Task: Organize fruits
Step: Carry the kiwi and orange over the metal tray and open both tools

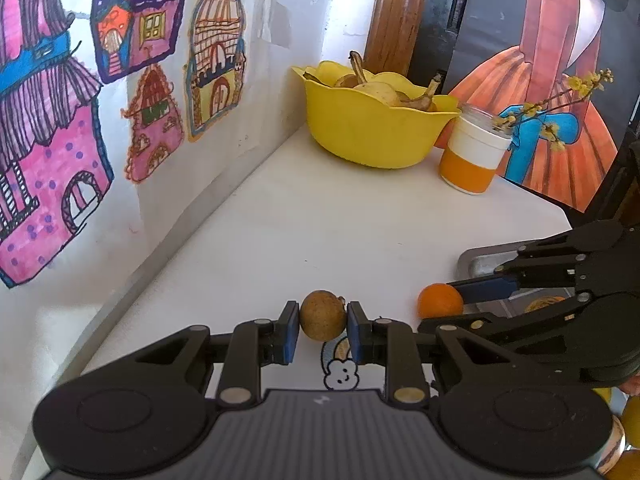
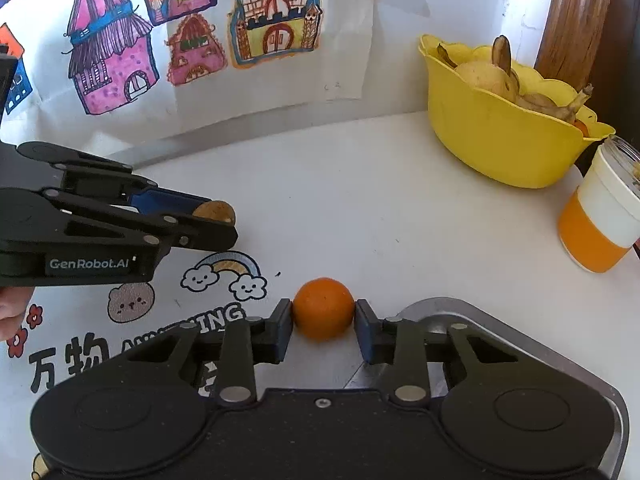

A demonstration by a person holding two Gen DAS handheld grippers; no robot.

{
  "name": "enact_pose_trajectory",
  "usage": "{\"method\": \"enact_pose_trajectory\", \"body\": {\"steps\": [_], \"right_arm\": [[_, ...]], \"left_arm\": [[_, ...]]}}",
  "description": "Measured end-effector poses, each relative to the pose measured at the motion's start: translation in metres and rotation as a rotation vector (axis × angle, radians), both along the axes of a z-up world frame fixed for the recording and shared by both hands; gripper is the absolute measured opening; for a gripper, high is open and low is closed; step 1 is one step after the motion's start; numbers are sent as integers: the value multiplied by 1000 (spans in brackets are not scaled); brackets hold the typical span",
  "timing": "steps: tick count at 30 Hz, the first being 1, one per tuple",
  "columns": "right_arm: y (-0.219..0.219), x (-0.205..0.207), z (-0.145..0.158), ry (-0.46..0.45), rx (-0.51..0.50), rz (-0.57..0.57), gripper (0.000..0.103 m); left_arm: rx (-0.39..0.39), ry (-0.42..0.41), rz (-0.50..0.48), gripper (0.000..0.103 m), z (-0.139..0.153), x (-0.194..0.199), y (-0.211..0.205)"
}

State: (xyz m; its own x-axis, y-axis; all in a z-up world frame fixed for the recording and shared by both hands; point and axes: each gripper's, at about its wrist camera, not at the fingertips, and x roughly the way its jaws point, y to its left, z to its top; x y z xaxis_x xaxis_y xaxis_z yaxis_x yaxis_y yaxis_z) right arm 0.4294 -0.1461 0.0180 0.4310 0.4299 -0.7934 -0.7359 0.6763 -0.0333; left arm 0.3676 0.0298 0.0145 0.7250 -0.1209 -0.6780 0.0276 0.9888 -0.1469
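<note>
Left wrist view is showing the left tool [image 1: 323, 322] closing its blue pads on a small brownish round fruit [image 1: 322, 320], narrowed to the fruit's width, with the fruit sitting at the very pad tips. Right wrist view is showing the right tool [image 2: 323, 316] doing the same with an orange [image 2: 323, 308], its pads pressing both sides. Both fruits are sitting well short of the yellow bowl [image 1: 360, 128], which is standing at the far corner of the table [image 1: 320, 220] and already holding bananas and a pear-like fruit. An orange-and-white jar [image 1: 472, 156] with a flowering twig is standing just beside the bowl, on its right.

The step in hand is looking like carrying both fruits to the bowl. Doing it well is probably meaning keeping each squeeze steady, since round fruit held at the tips may be rolling out, lifting clear of the bowl's scalloped rim, keeping the right tool away from the jar, and letting one tool go in ahead of the other so they are not colliding over the bowl.
</note>
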Motion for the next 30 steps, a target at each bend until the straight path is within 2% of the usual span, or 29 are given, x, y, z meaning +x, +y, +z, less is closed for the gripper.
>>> {"method": "enact_pose_trajectory", "body": {"steps": [10,17,23,30], "right_arm": [[-51,-41,43,-63,102,-69,35],[-106,-69,60,-104,104,-151,35],[-152,-88,57,-113,113,-226,35],[-191,-104,37,-93,101,-278,35]], "left_arm": [[-7,-39,-48,27,22,-11,-27],[-28,-65,-113,27,39,-22,-66],[-40,-78,-178,27,45,-26,-107],[-47,-63,-253,28,44,-29,-151]]}}
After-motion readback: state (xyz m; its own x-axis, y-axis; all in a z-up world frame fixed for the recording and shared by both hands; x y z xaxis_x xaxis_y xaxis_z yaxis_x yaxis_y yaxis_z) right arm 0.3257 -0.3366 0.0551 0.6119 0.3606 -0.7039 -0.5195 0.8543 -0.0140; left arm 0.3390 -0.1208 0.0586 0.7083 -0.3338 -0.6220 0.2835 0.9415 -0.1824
